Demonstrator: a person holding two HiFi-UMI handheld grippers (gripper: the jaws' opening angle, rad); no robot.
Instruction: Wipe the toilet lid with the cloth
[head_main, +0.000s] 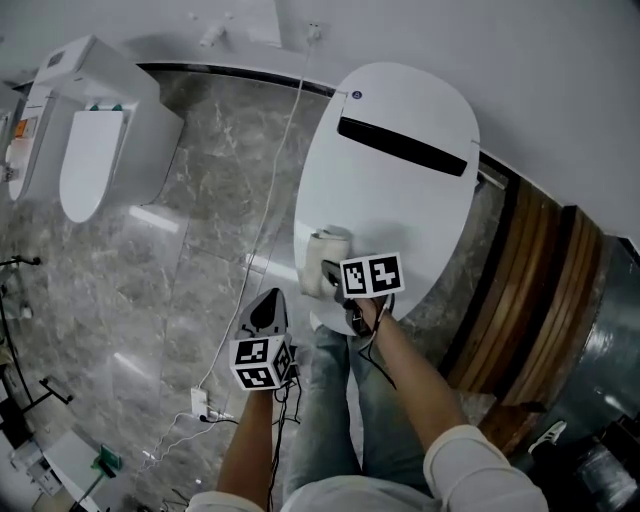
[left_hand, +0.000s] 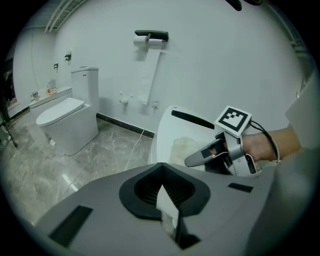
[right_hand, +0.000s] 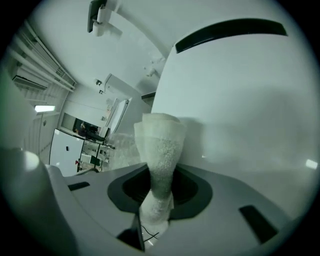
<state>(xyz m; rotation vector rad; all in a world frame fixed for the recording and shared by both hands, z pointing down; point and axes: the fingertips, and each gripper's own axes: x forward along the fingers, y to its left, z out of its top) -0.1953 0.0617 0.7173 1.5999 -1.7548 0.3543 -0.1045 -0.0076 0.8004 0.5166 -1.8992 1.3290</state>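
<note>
Grey marble floor (head_main: 200, 230) and a white wall (head_main: 560, 80) are framing the closed white toilet lid (head_main: 390, 190). A second toilet (head_main: 95, 150) is standing well apart at the left. I am gripping the cloth (right_hand: 159, 150) in the right tongs (right_hand: 155, 212), and its free end is lying against the lid's near left part. I am holding the left tongs (head_main: 270, 305) closed and empty over the floor, just beside the lid.
</note>
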